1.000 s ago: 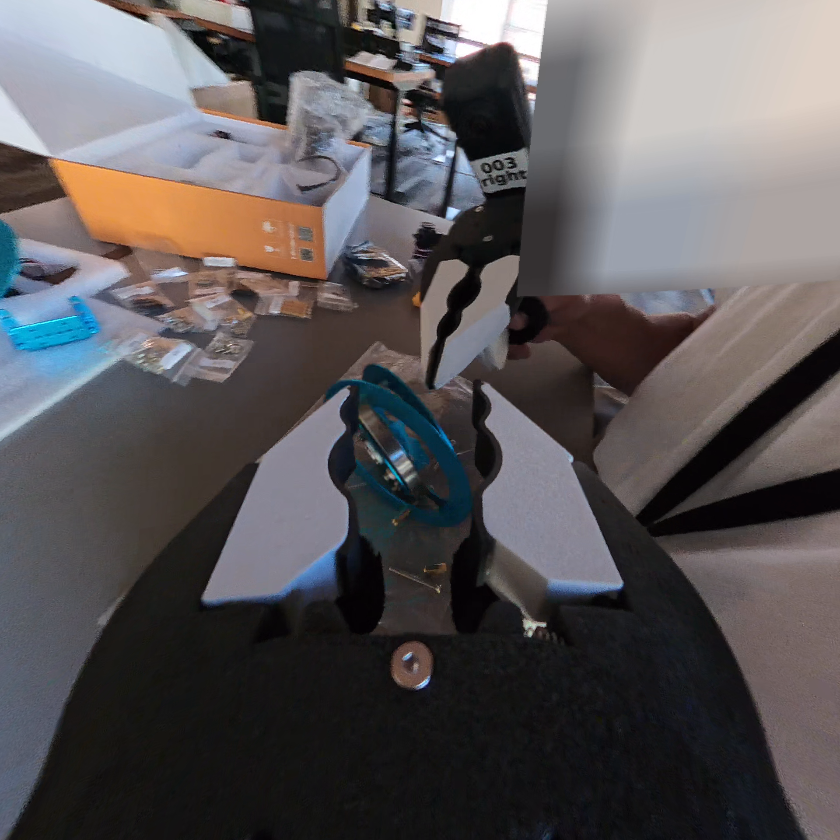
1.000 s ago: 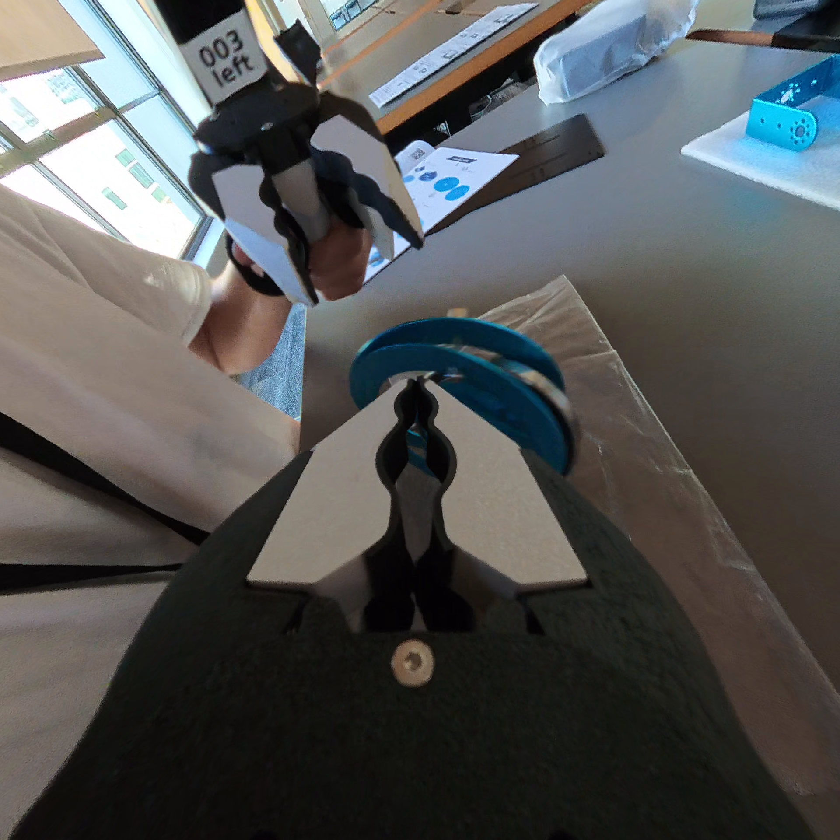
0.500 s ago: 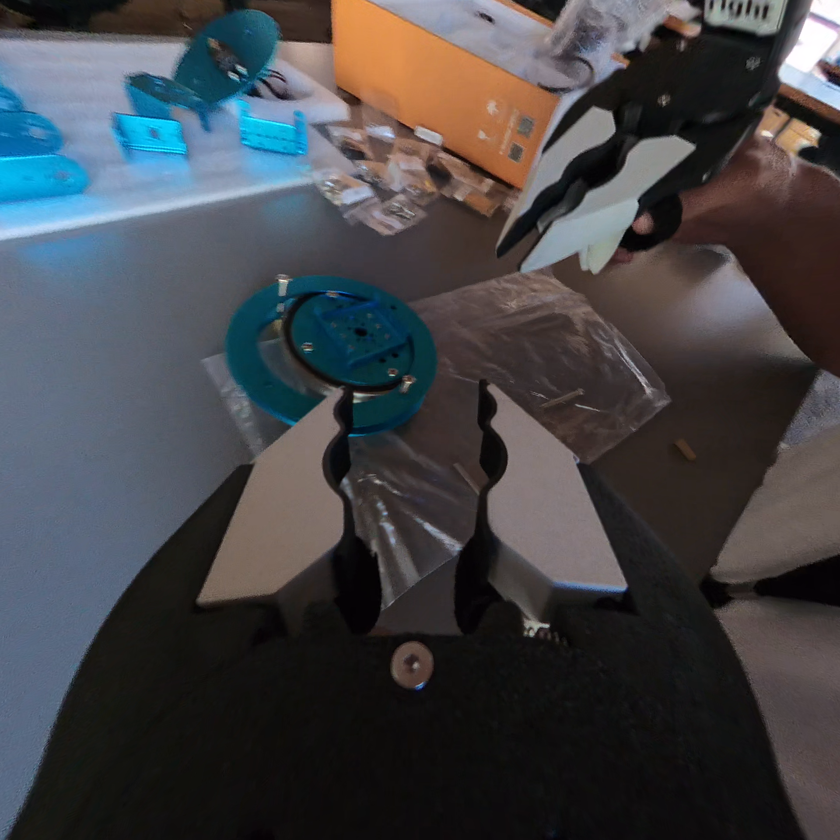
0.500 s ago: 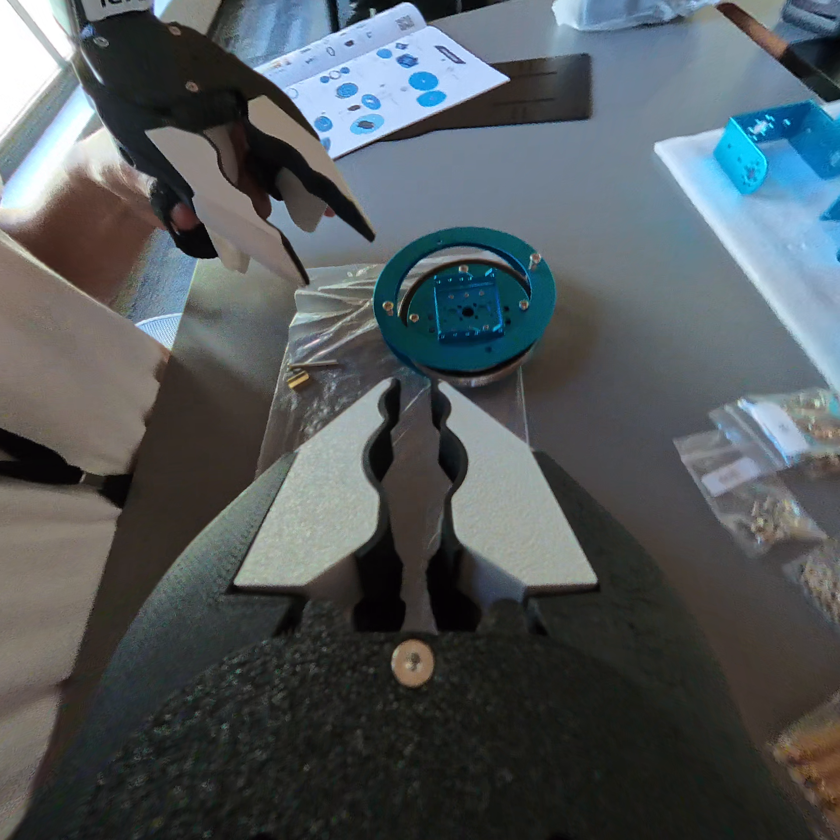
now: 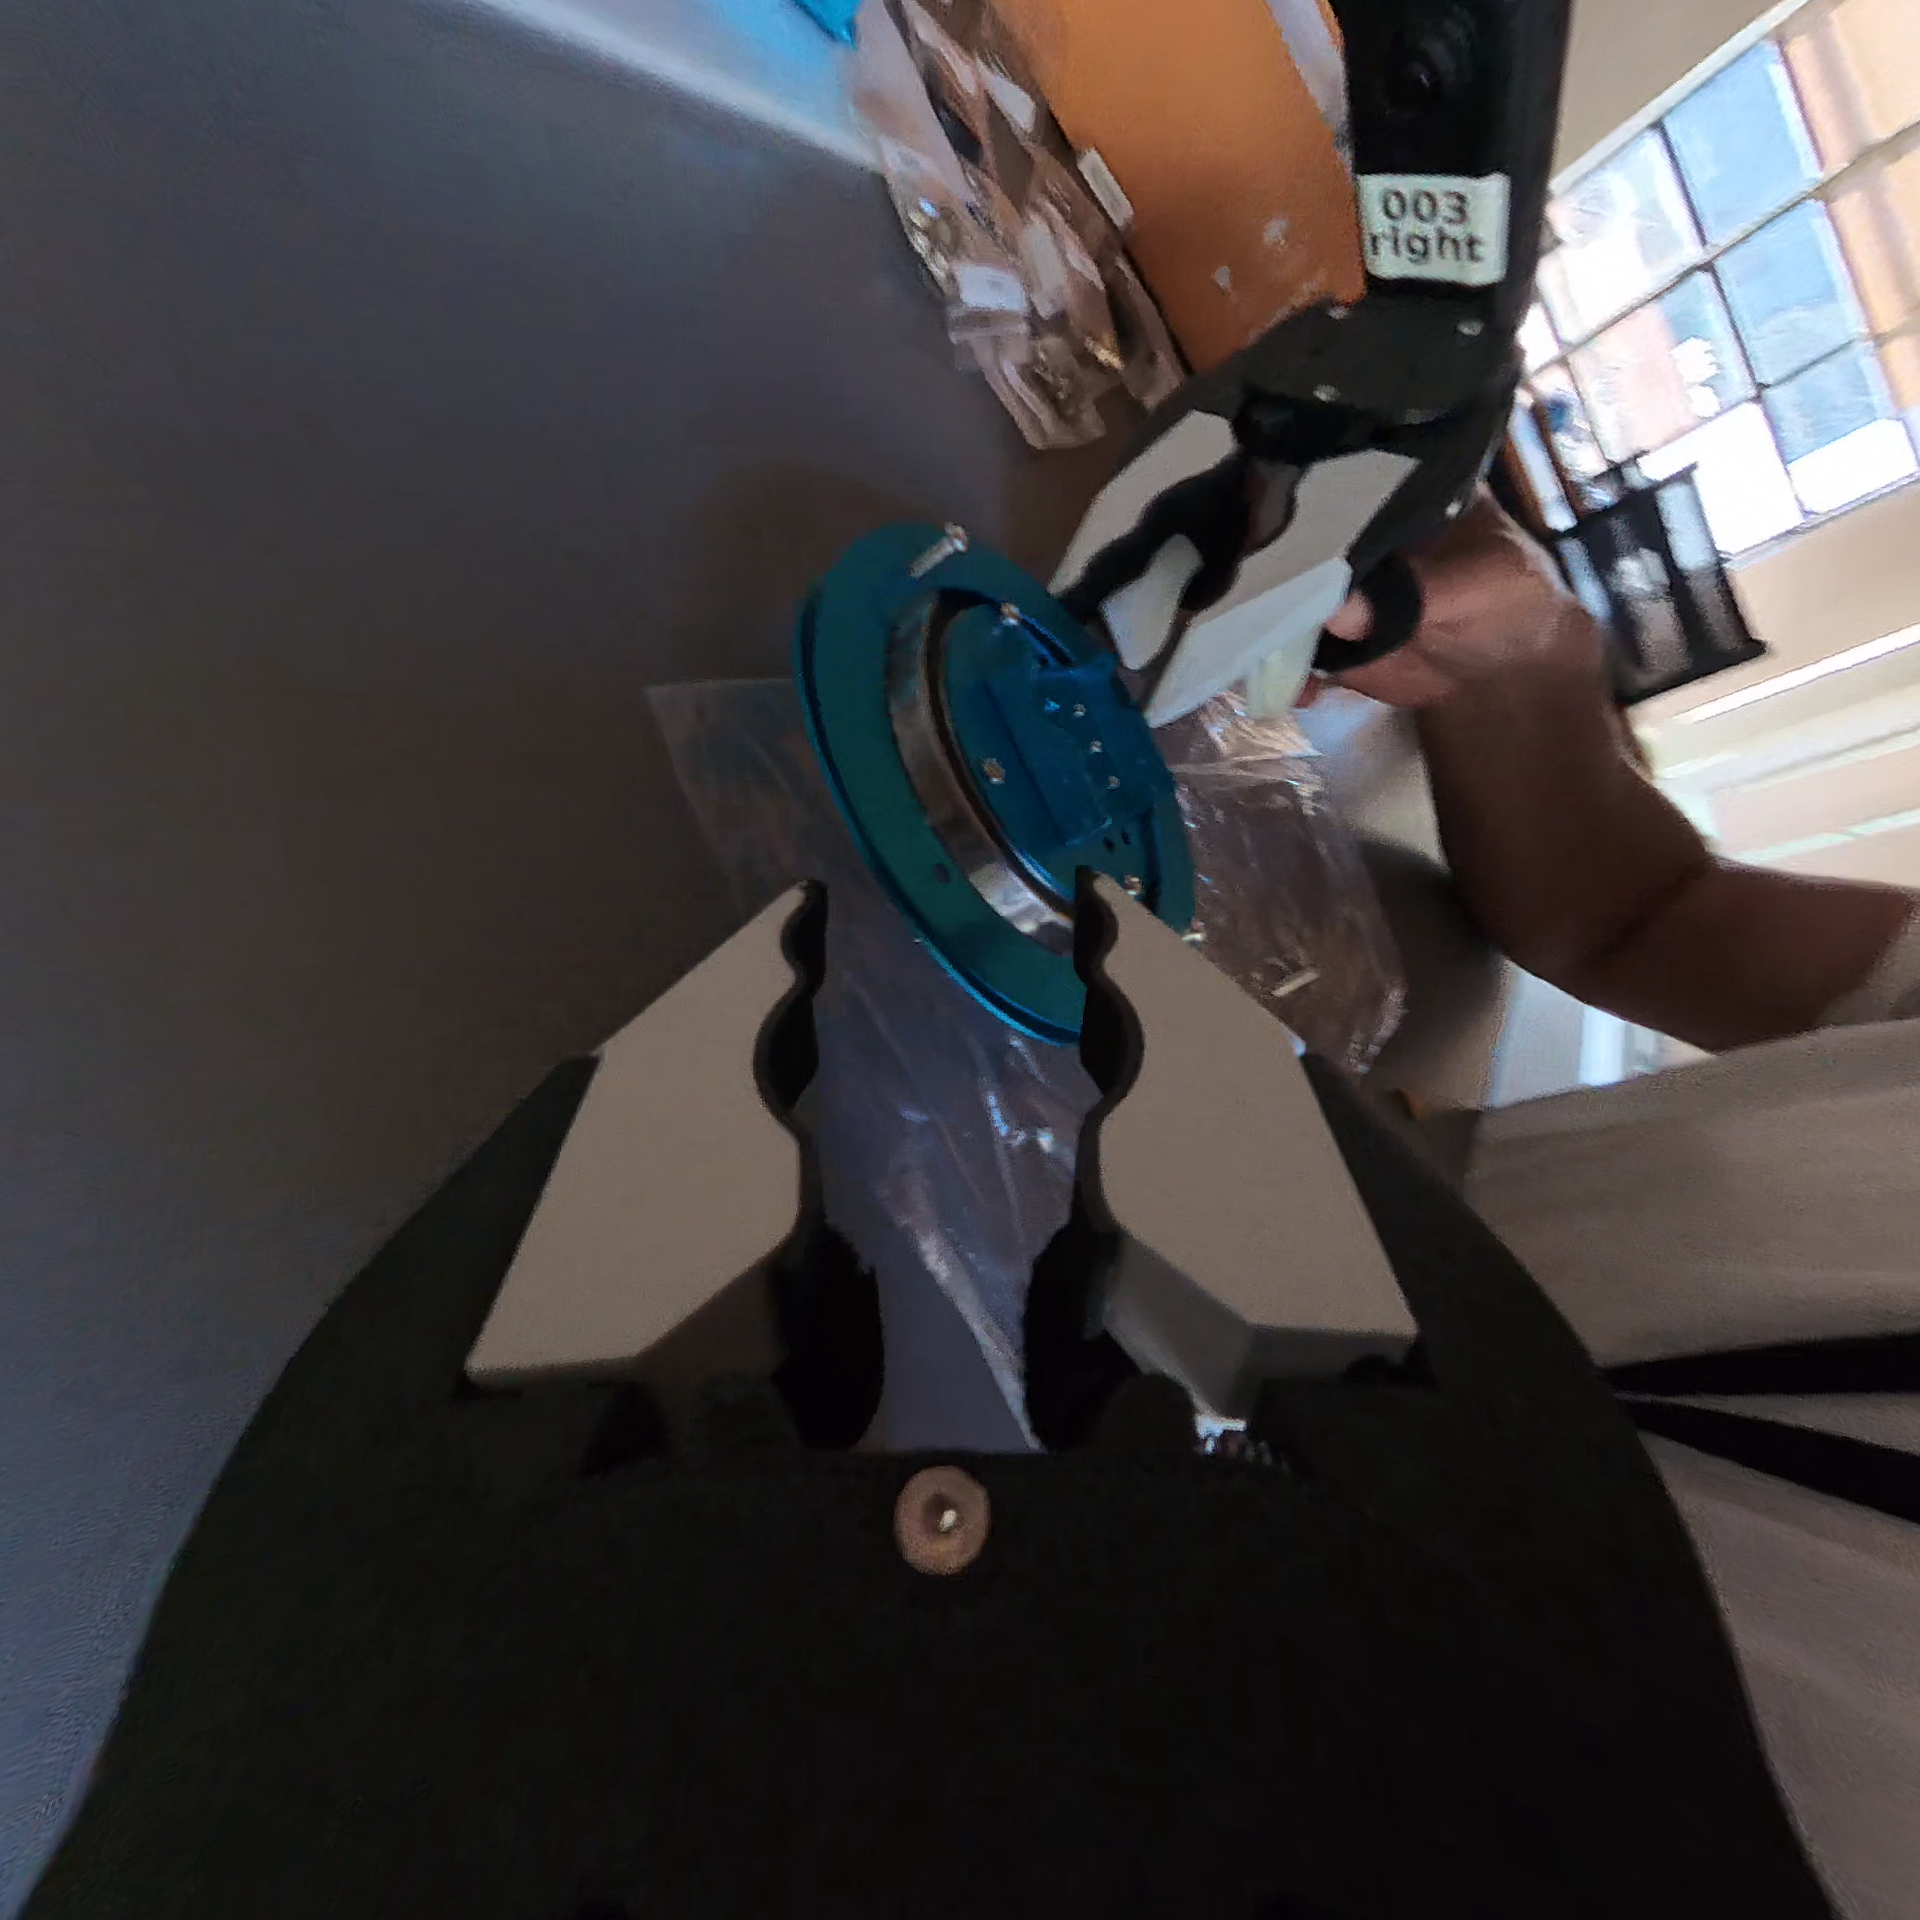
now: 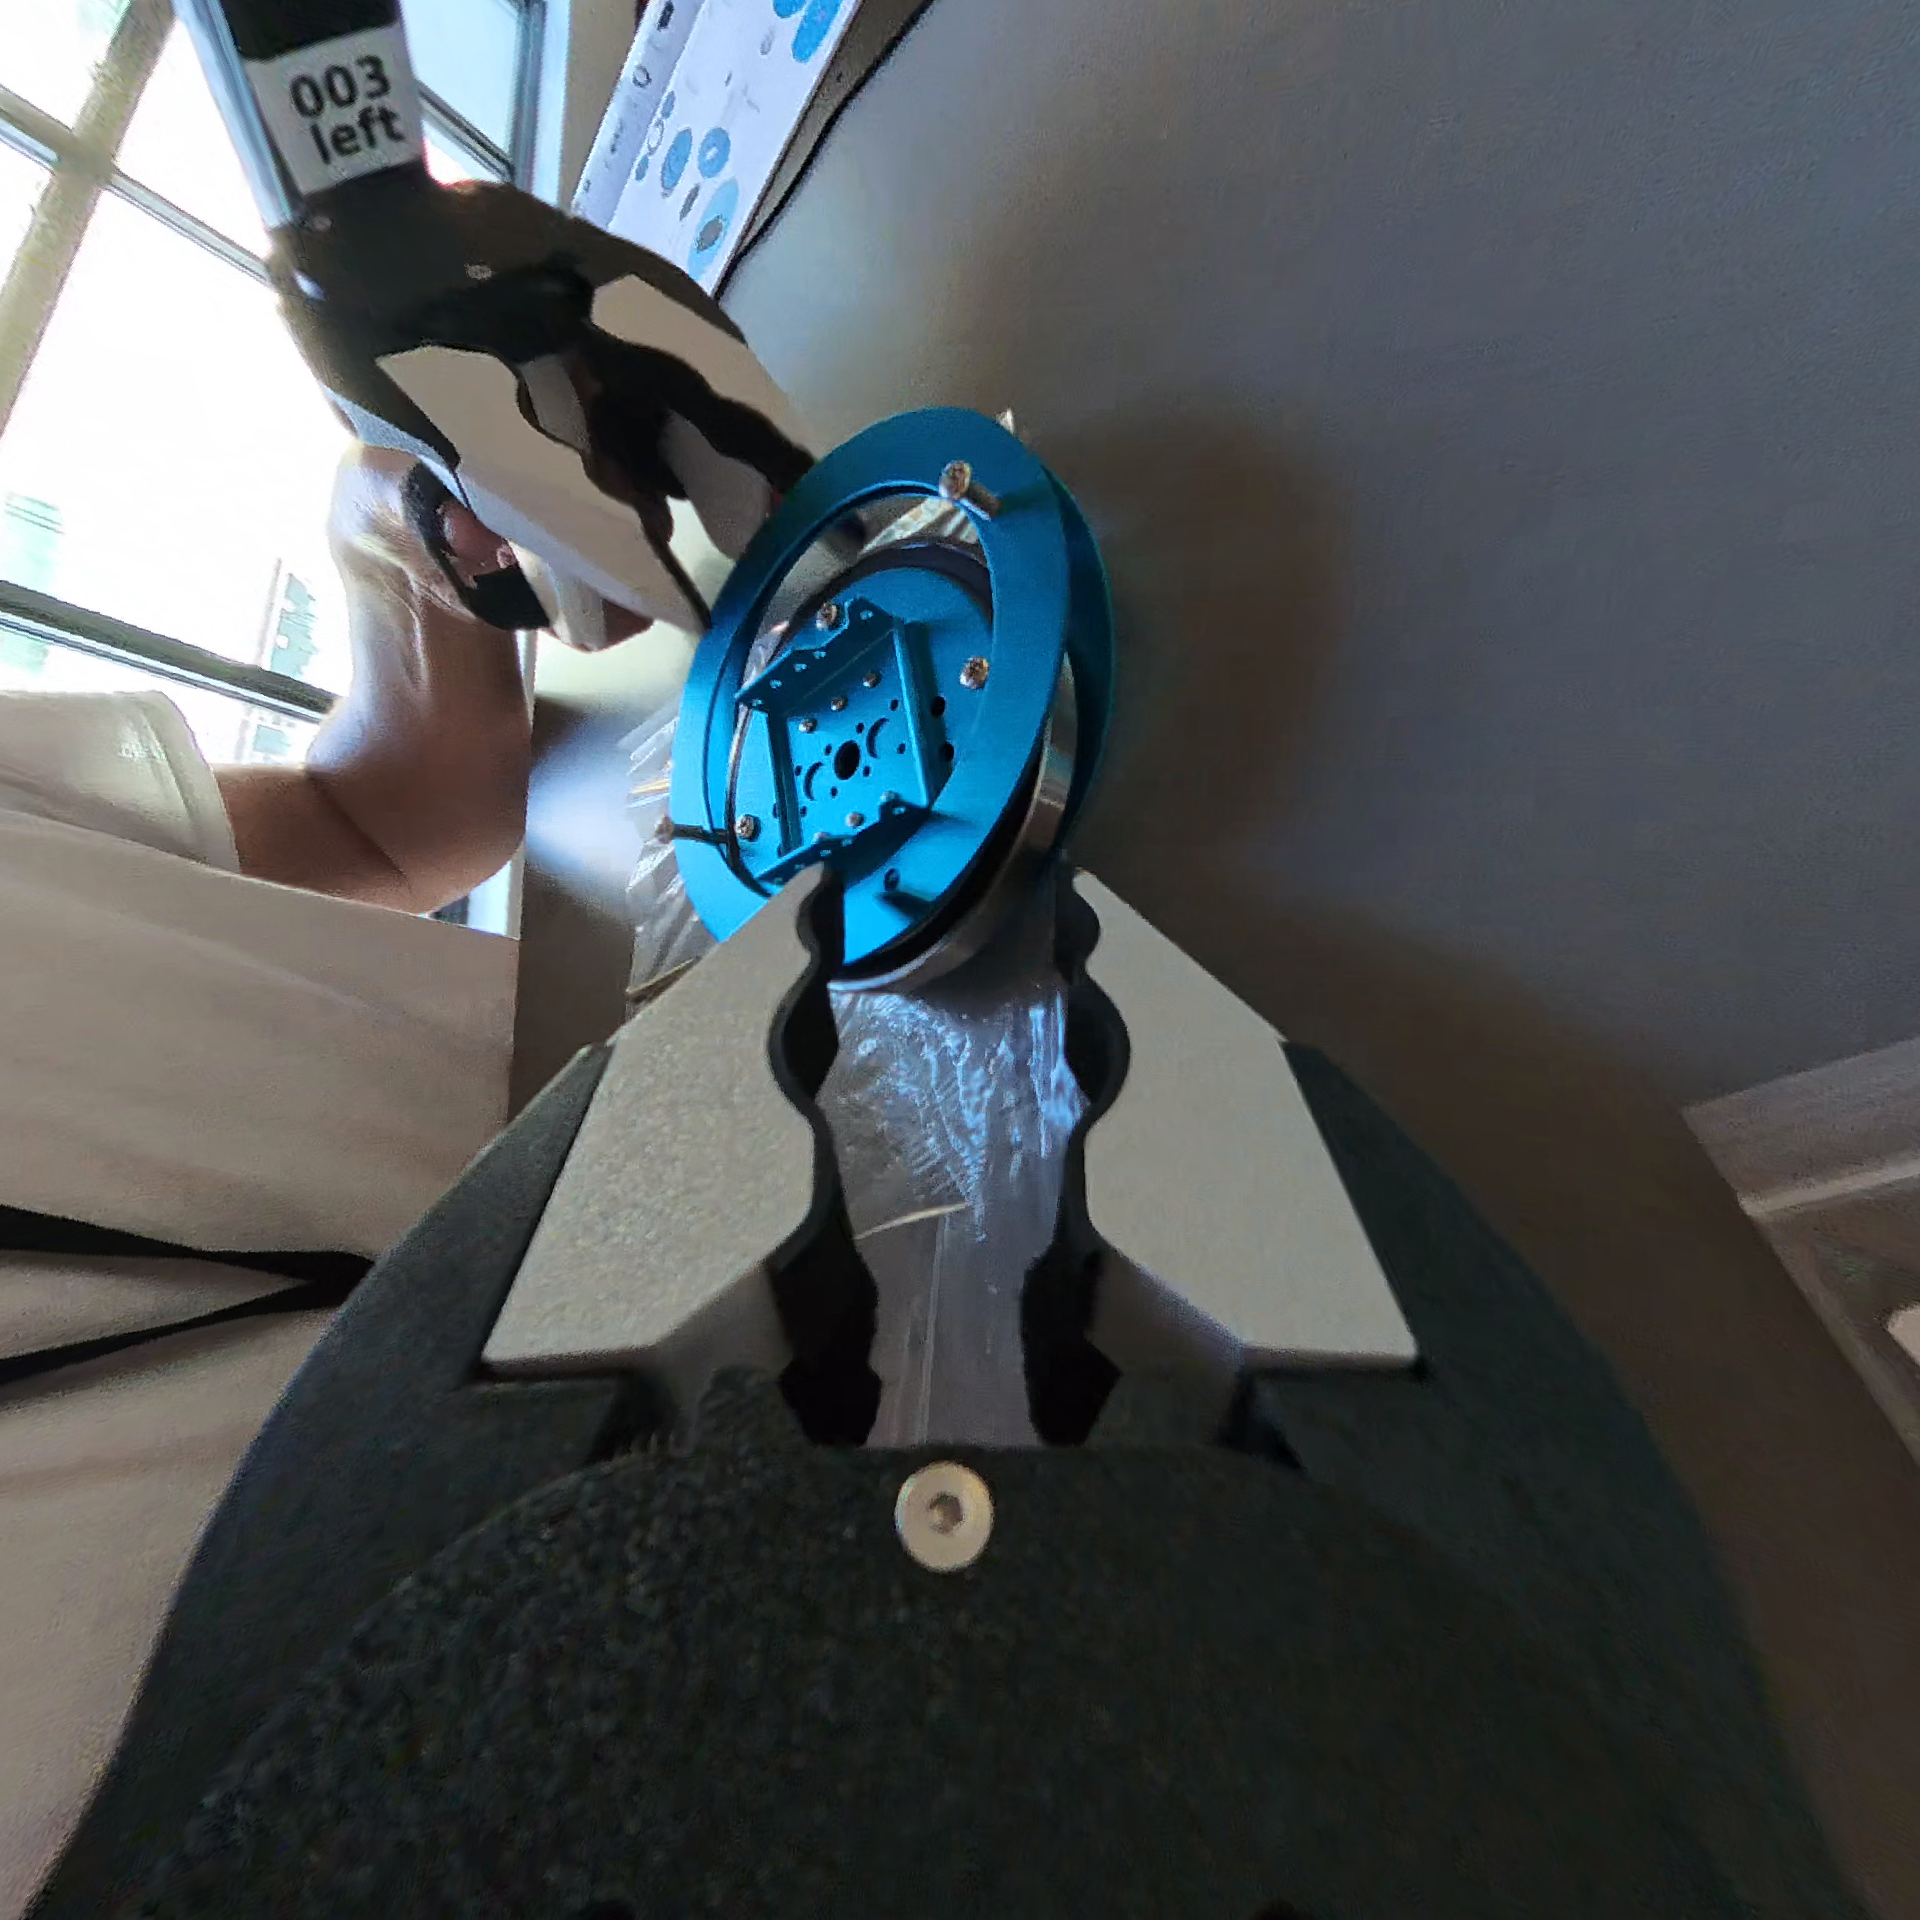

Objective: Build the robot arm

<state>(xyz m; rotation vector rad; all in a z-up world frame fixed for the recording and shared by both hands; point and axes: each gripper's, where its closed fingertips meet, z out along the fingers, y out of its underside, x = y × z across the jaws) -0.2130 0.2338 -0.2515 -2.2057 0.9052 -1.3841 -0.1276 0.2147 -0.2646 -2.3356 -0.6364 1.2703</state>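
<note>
Grey tabletop (image 5: 364, 623) carries a blue ring assembly (image 5: 935, 831), a round plate with a square bracket at its centre, lying on a clear plastic bag (image 5: 1278, 904). Both tongs stand released around it: left gripper (image 5: 940, 904) with 1 fingertip at its near rim, right gripper (image 6: 940, 894) at the opposite side. Beyond the ring sit an orange box (image 5: 1174, 135) and small parts bags (image 5: 1039, 312)

Blue ring assembly (image 6: 1023, 665) (image 5: 904, 831) is lying on clear plastic bag (image 6: 945, 1122) on grey table (image 6: 1455, 520): flat blue rings, silver bearing, square blue bracket screwed at centre, loose screws sticking up.
</note>
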